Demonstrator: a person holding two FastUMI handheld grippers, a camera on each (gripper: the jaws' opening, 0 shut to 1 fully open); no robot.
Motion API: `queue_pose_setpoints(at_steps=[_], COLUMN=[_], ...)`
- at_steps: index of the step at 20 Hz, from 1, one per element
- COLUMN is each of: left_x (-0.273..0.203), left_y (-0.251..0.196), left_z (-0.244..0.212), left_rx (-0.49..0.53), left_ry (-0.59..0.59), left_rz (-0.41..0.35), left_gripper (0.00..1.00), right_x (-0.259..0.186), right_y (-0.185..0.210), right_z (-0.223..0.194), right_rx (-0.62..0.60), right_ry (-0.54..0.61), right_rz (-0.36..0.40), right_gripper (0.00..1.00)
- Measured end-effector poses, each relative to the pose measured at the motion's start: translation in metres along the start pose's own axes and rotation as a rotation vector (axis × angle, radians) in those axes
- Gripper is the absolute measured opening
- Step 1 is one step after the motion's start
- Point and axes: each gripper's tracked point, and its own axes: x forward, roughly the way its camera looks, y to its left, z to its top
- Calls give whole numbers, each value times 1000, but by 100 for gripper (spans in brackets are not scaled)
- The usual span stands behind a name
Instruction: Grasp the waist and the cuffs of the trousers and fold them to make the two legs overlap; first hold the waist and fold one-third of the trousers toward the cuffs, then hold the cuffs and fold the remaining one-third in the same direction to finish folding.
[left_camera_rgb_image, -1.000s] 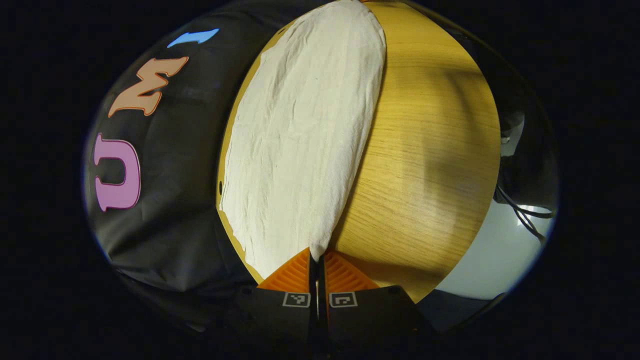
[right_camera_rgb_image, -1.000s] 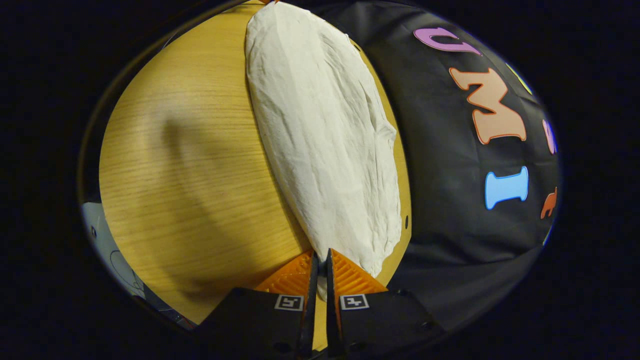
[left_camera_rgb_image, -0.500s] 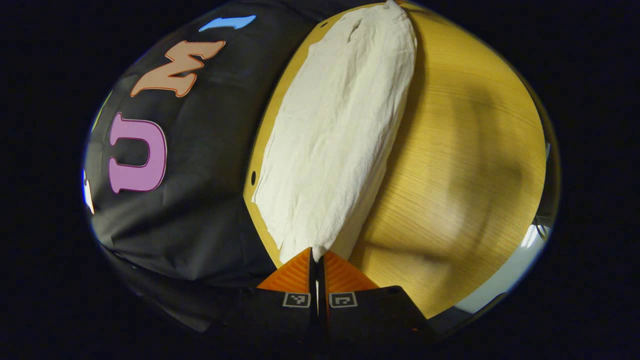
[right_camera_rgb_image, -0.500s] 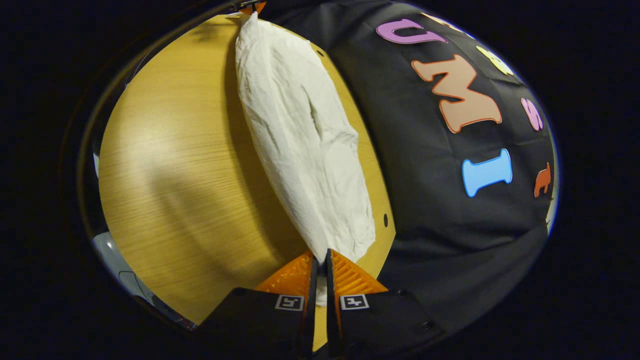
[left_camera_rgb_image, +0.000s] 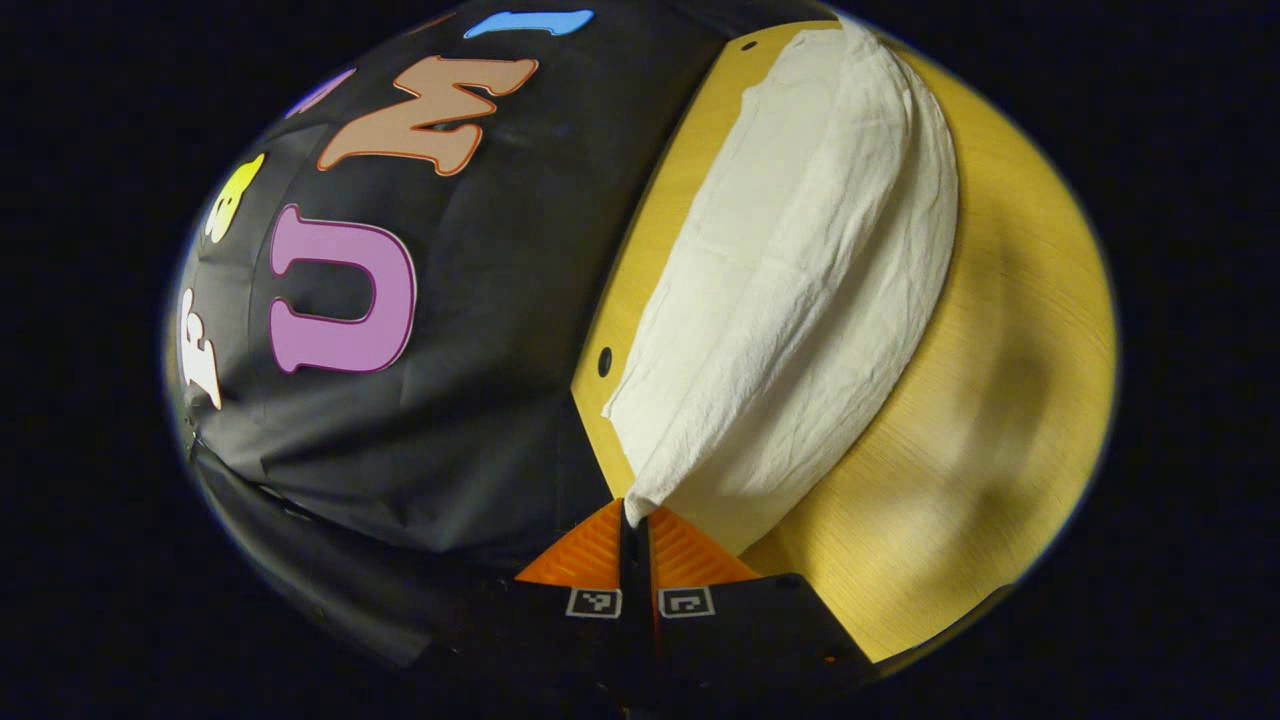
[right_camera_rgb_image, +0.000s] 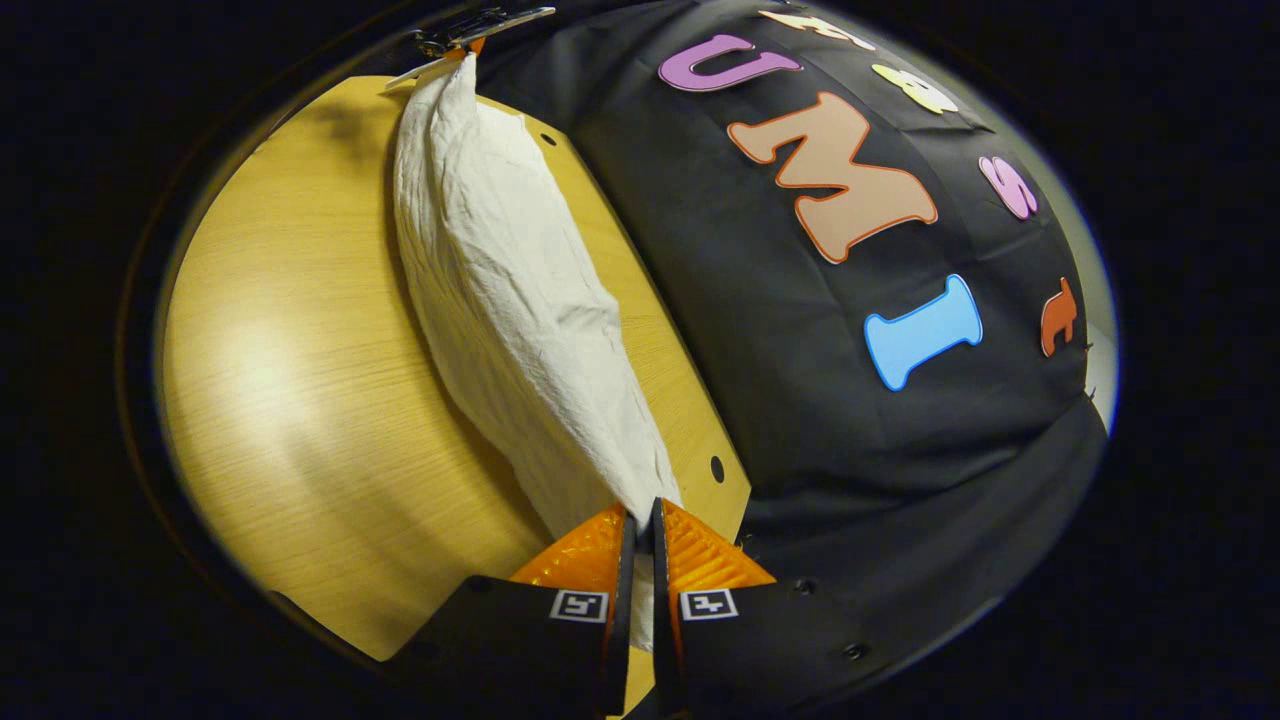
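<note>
trousers: pale, creased trousers hang as one long band over the wooden table, running along the table's far edge beside the booth wall; one long side is lifted off the wood and casts a shadow beneath.
left gripper: left gripper has its fingers pressed together on one end corner of the trousers — cloth comes straight out from between the tips, above the near corner of the table.
right gripper: right gripper is likewise clamped on the opposite end of the trousers, cloth pinched between its fingers, over the table's far edge; the other gripper is glimpsed at the far end of the cloth in the right gripper view.
which end is waist: cannot tell, no waistband or cuff detail is clear.
table: otherwise bare wood, a small hole near its edge by the cloth.
progress: judging by the narrow band, this looks like the leg-over-leg fold under way — lifted edge not yet laid down. both one-third folds appear left to do.
</note>
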Motion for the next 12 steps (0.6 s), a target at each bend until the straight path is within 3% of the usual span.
queue_pose_setpoints(at_steps=[5,12], left_x=[16,73], left_y=[38,73], left_z=[31,60], left_rx=[-87,-166], left_ry=[-59,-126], left_rz=[53,76], left_gripper=[0,0], right_x=[27,81], right_y=[-30,-58], right_z=[16,31], right_rx=[64,122], right_ry=[9,88], right_rz=[-69,-140], right_gripper=[12,12])
